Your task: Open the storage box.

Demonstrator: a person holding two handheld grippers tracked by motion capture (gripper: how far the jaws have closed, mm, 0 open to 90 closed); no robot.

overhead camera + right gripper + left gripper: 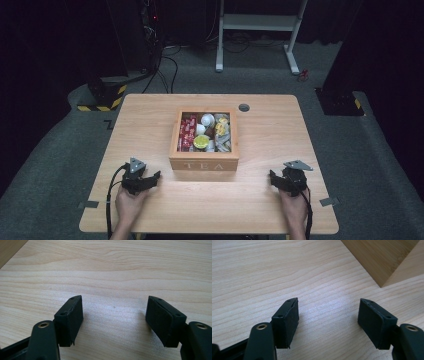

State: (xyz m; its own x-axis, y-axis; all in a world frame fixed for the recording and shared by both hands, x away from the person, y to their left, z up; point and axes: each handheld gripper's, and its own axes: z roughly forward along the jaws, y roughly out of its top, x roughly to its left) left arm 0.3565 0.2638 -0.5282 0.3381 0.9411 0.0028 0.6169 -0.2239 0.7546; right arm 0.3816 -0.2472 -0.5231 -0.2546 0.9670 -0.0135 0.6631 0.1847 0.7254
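Over on the left, the left gripper (159, 176) rests low on the table (150, 120), jaws apart with nothing but bare wood grain between them; its cable trails back past the person's hand, whose forearm is cut off at the bottom edge of the high view. In the left gripper view the tea box (384, 260) pokes in at the top right, just one corner and two plain walls, the rest cropped away.

Centre table, the tea box (204, 164) stands open, "TEA" on its front wall, between the two grippers and apart from both. Inside: red packets on the left, some white and yellow things in the other compartments, too small to tell exactly.

On the right, the right gripper (271, 177) sits near the box's right front corner, jaws spread wide and empty, pointing inward. Its own view shows a sliver of the box at the top left.
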